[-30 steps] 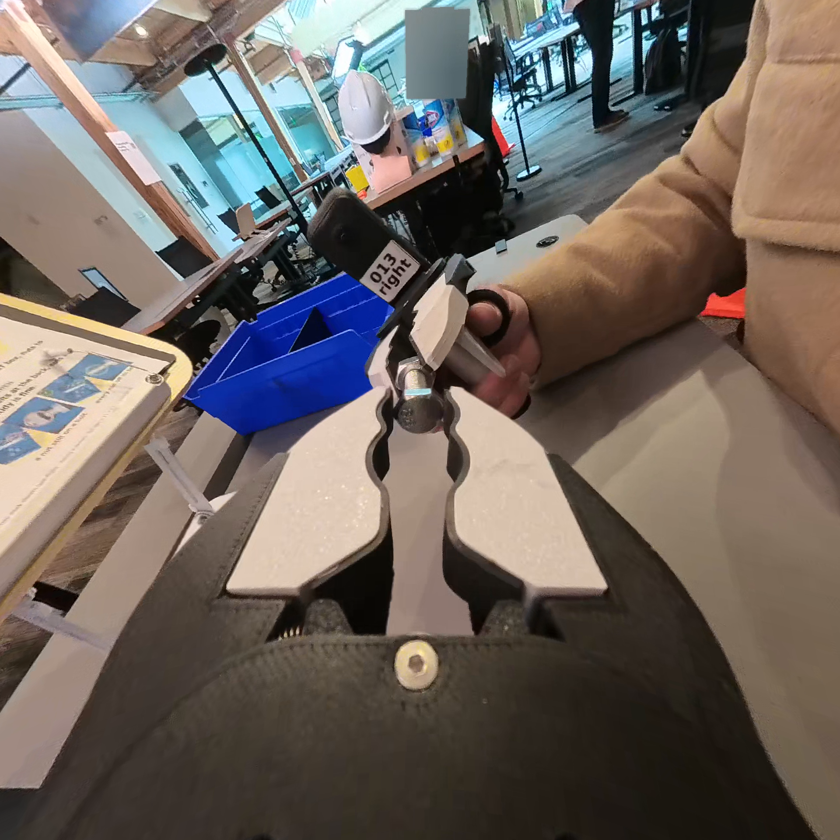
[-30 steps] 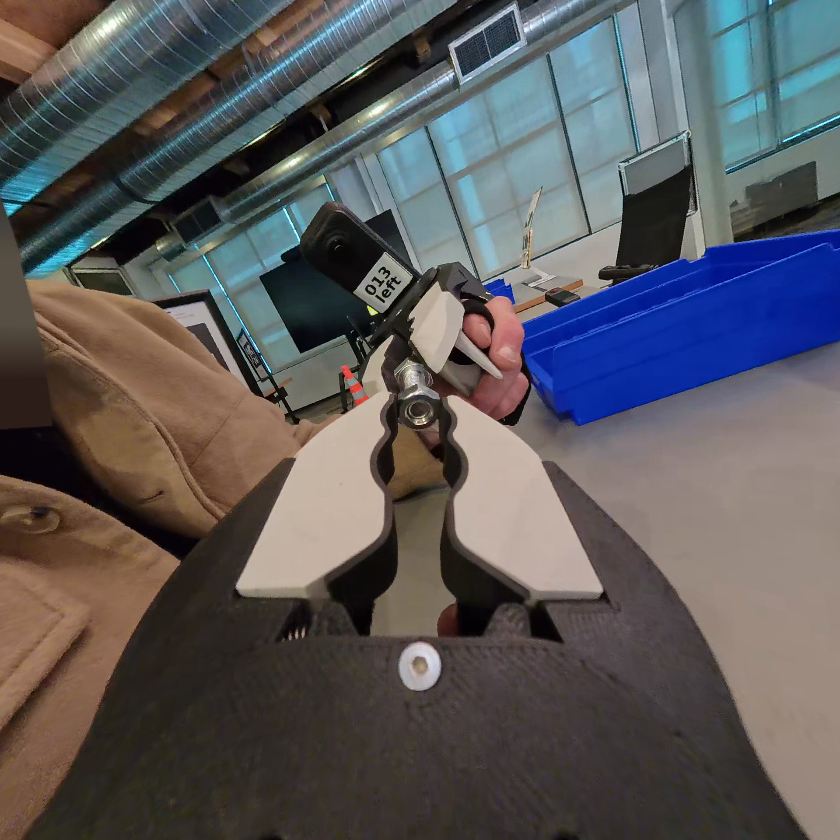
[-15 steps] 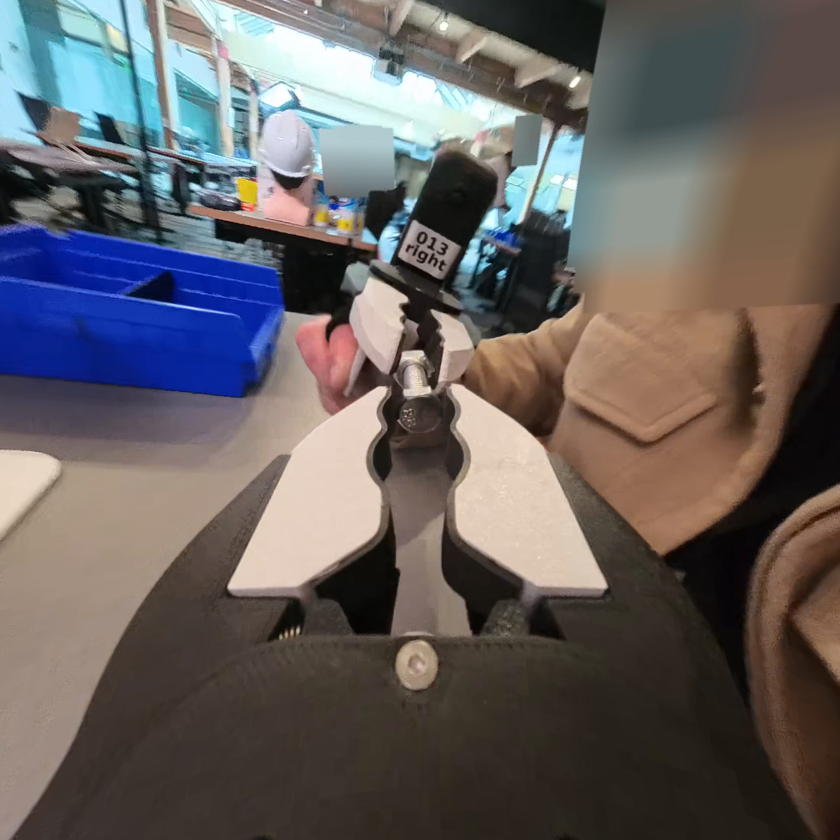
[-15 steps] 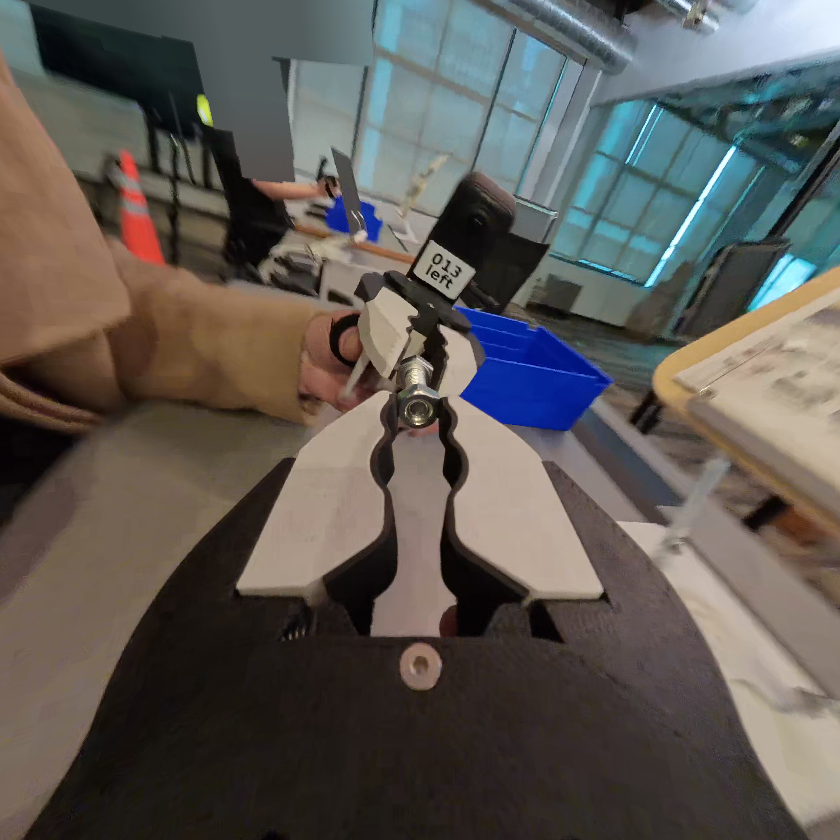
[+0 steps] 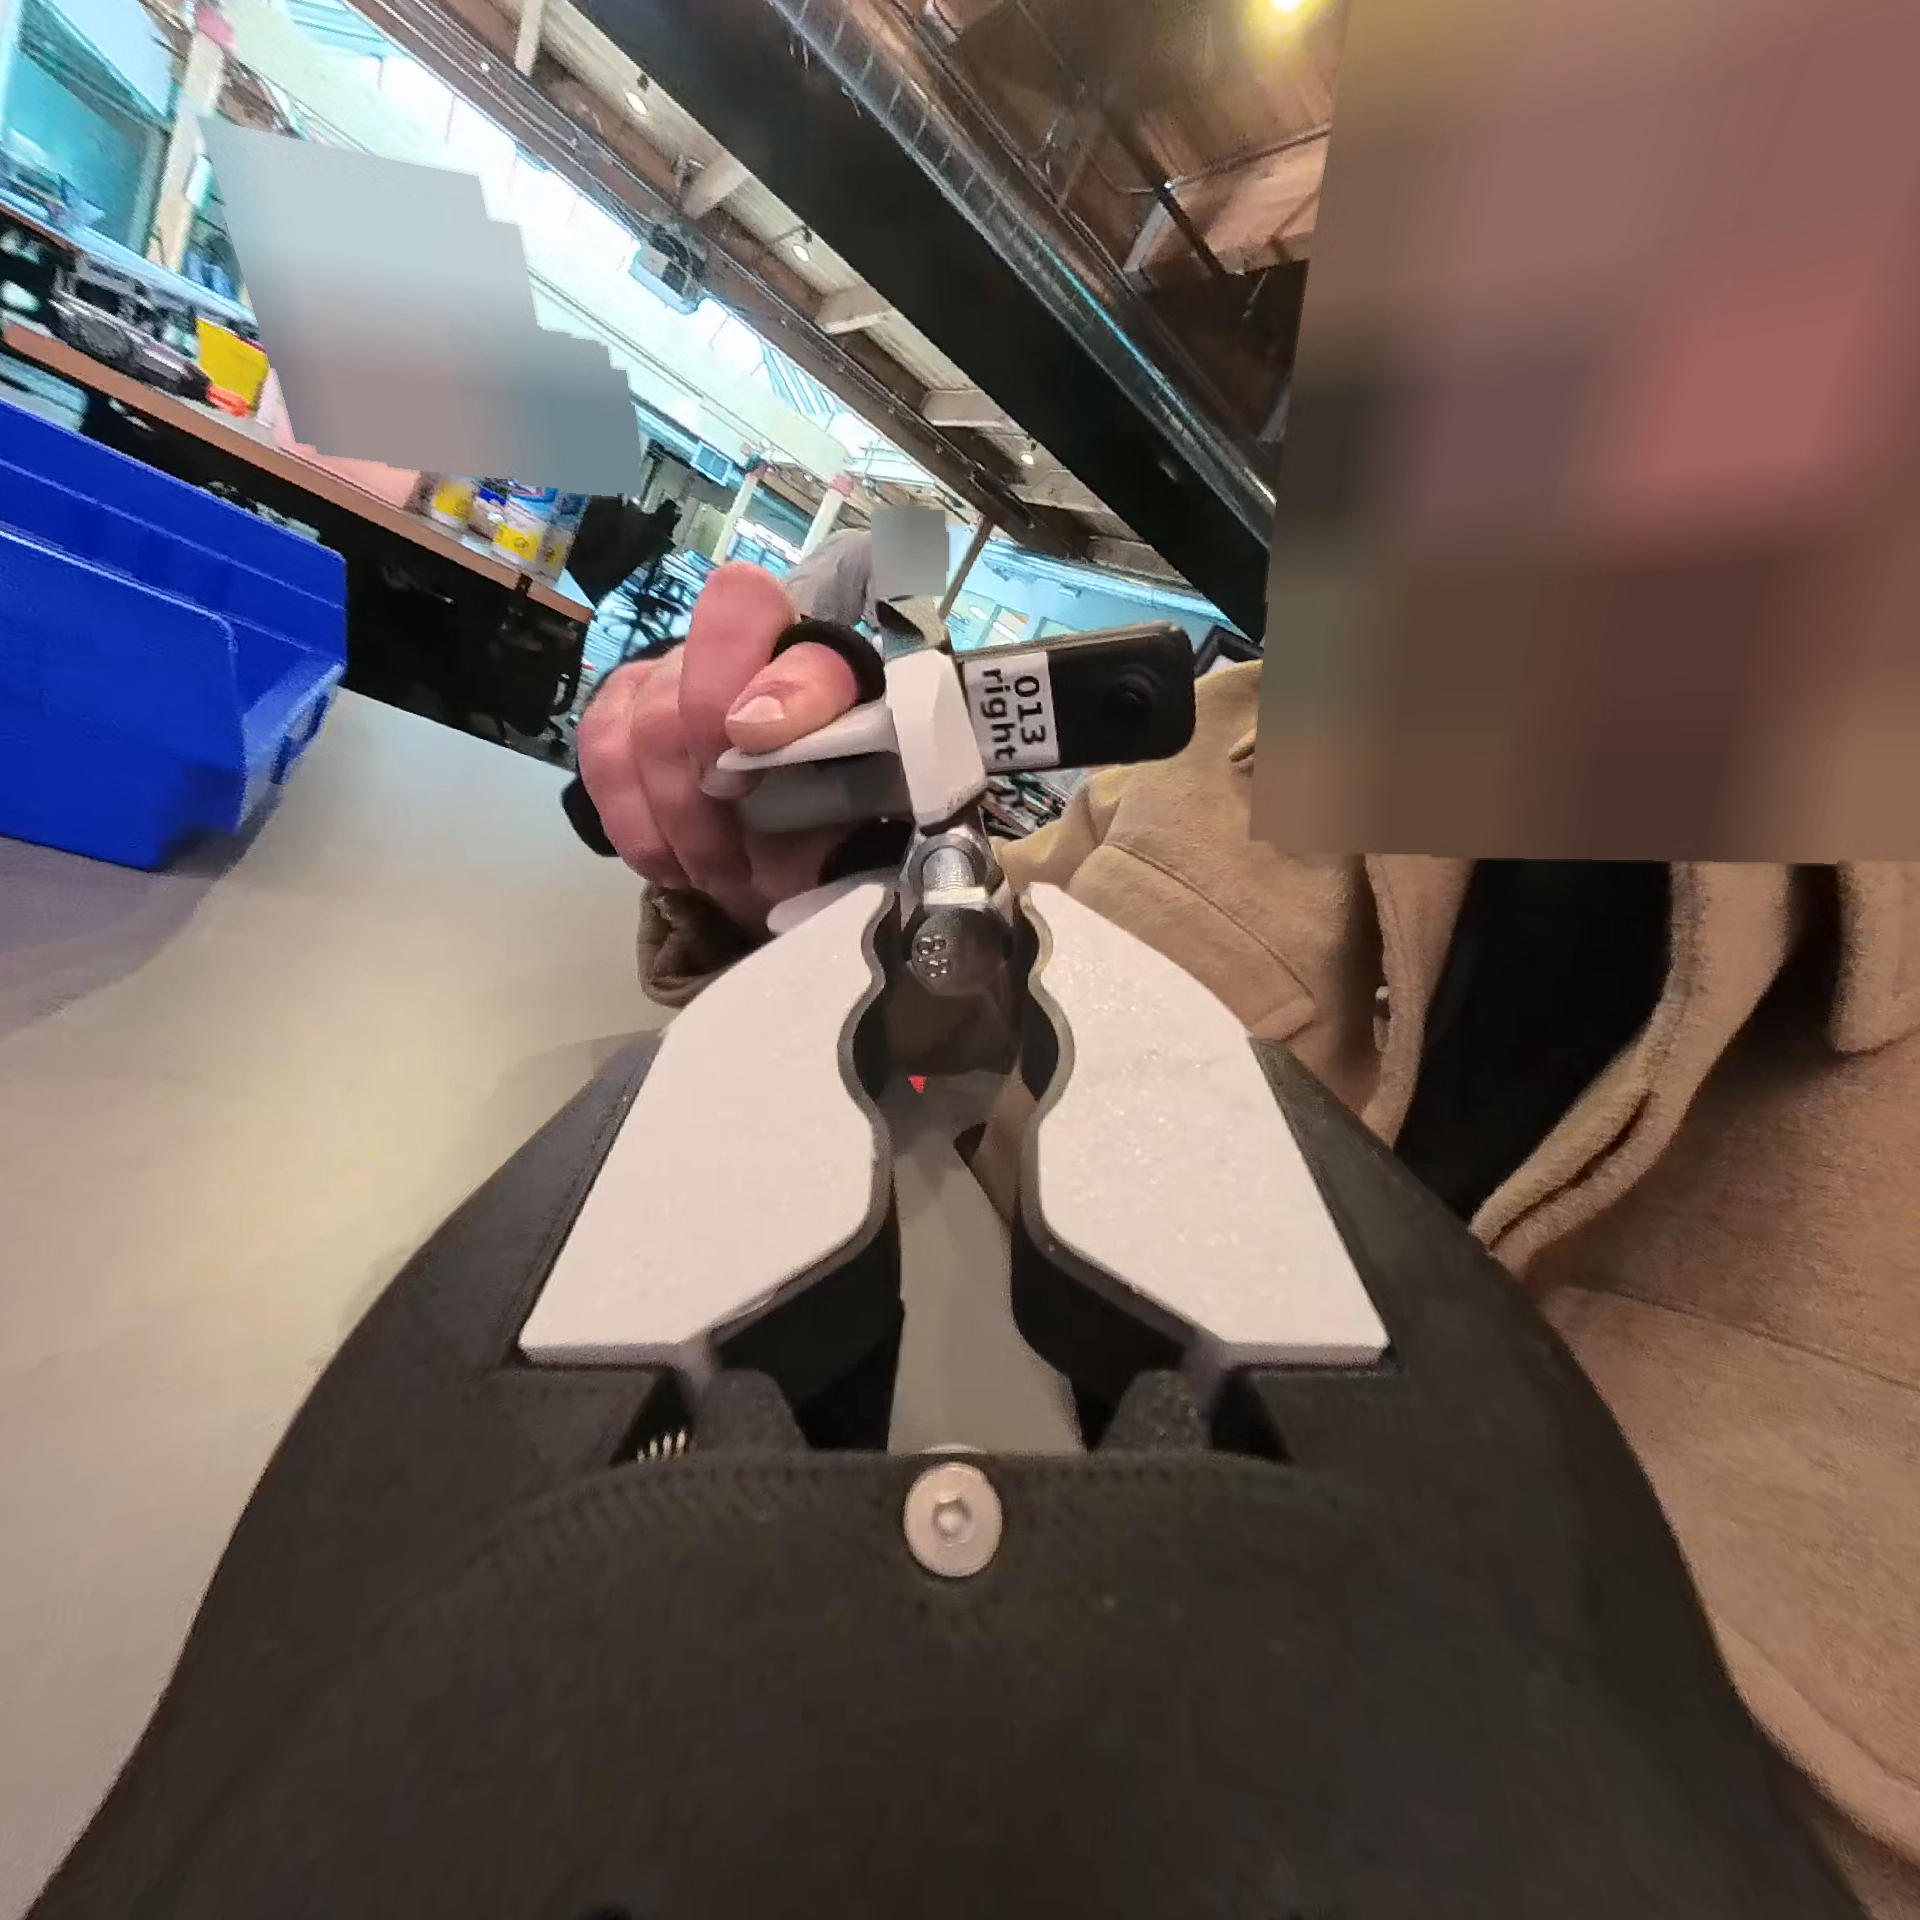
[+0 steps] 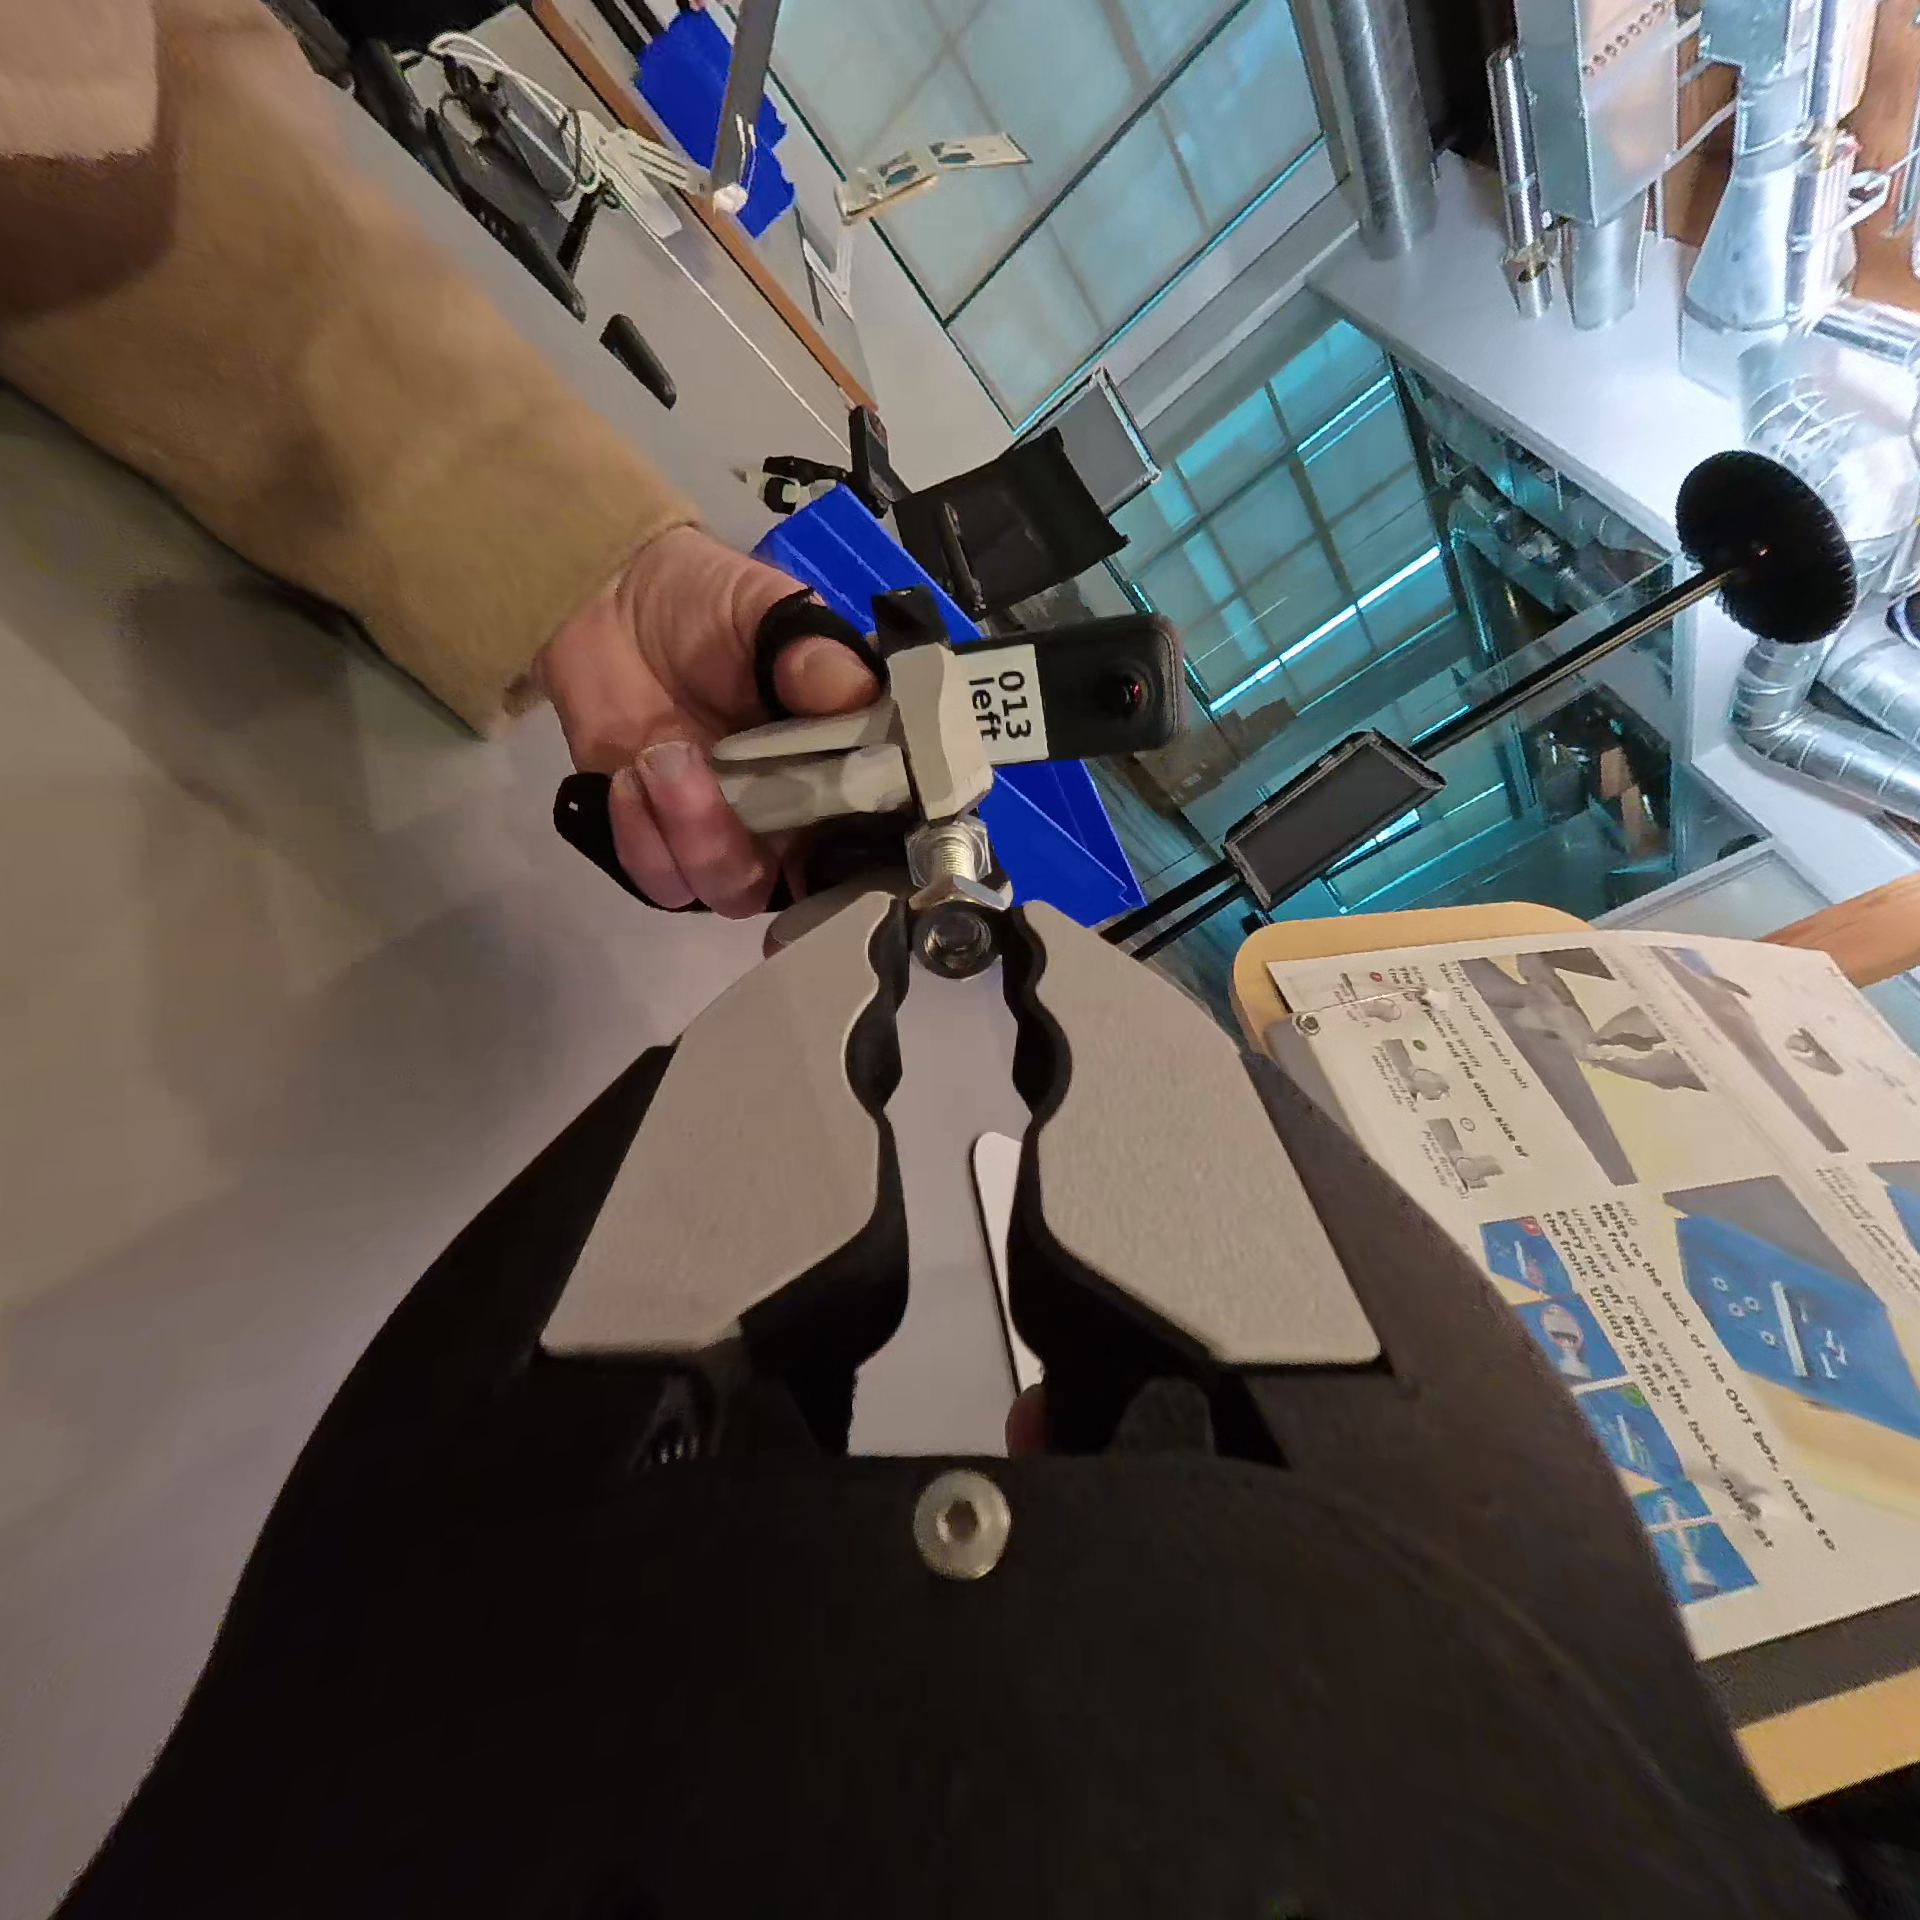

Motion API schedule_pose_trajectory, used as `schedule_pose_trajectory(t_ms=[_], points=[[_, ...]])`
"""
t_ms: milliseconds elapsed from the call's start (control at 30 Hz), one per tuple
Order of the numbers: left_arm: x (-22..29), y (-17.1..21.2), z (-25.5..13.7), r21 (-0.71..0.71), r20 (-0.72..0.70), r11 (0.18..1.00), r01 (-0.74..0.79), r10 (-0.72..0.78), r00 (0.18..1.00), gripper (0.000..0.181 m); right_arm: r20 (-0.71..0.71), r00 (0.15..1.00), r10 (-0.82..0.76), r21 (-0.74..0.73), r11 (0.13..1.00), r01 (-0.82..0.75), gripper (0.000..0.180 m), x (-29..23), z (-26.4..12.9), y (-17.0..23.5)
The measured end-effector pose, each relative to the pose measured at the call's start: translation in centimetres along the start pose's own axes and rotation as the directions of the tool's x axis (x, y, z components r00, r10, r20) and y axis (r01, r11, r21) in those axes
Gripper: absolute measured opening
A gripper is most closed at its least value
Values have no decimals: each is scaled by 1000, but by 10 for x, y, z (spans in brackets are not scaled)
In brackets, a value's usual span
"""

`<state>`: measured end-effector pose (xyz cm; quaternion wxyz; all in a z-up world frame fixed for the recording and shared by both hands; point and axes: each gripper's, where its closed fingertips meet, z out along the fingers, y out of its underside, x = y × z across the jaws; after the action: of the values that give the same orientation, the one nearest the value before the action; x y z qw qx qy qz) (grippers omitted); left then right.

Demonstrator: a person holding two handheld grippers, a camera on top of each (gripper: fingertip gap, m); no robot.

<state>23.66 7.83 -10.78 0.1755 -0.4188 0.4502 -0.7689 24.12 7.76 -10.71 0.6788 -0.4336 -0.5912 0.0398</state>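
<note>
Two grippers up: the left gripper [image 5: 948, 940] and the right gripper [image 6: 951, 920], each with two pale fingers, four in all. One bolt [image 5: 943, 951] between them, and one nut [image 6: 948, 855] on its thread. Two hands: one right hand [image 5: 691, 769], one left hand [image 6: 675, 748]. One camera on each far gripper, so two. One blue bin [image 5: 145, 644] in the left wrist view; the right wrist view shows at least two blue bins. One instruction sheet [image 6: 1621, 1195] on one board.

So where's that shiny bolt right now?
The bolt is held in the air between both grippers' fingers, its head in the left gripper, its threaded end in the right gripper.
</note>
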Motion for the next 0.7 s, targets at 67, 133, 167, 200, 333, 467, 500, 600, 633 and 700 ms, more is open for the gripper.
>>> schedule_pose_trajectory(t_ms=[67,133,167,200,333,467,500,600,633,700], points=[[-1,-2,-1,19,5,999,-30,30,1000,23,8,999,43,4,999,-43,18,0,0,3],[-1,-4,1,8,27,998,-68,68,997,35,16,992,128,16,992,-128,18,2,2,7],[-1,-4,1,-8,53,994,-112,112,992,40,24,984,175,34,984,-176,18,2,2,9],[-2,-4,1,-23,78,990,-141,142,987,43,34,973,229,57,971,-231,18,3,1,8],[-10,-3,-2,-127,201,946,-299,320,926,45,94,885,457,141,874,-466,18,12,-2,8],[-17,-6,-1,-259,310,822,-507,568,762,44,213,726,654,178,705,-687,18,14,-2,11],[-20,-5,-2,-311,330,779,-544,625,707,43,248,676,694,189,649,-737,18,15,-3,10],[-21,-4,-2,-422,334,660,-622,751,570,36,345,523,780,189,488,-852,18,16,-3,11],[-20,-3,-2,-451,322,623,-640,782,534,36,373,483,792,173,451,-875,18,15,-2,12],[-16,-4,1,-469,308,584,-662,811,497,31,400,433,808,155,406,-900,18,12,-1,14]])
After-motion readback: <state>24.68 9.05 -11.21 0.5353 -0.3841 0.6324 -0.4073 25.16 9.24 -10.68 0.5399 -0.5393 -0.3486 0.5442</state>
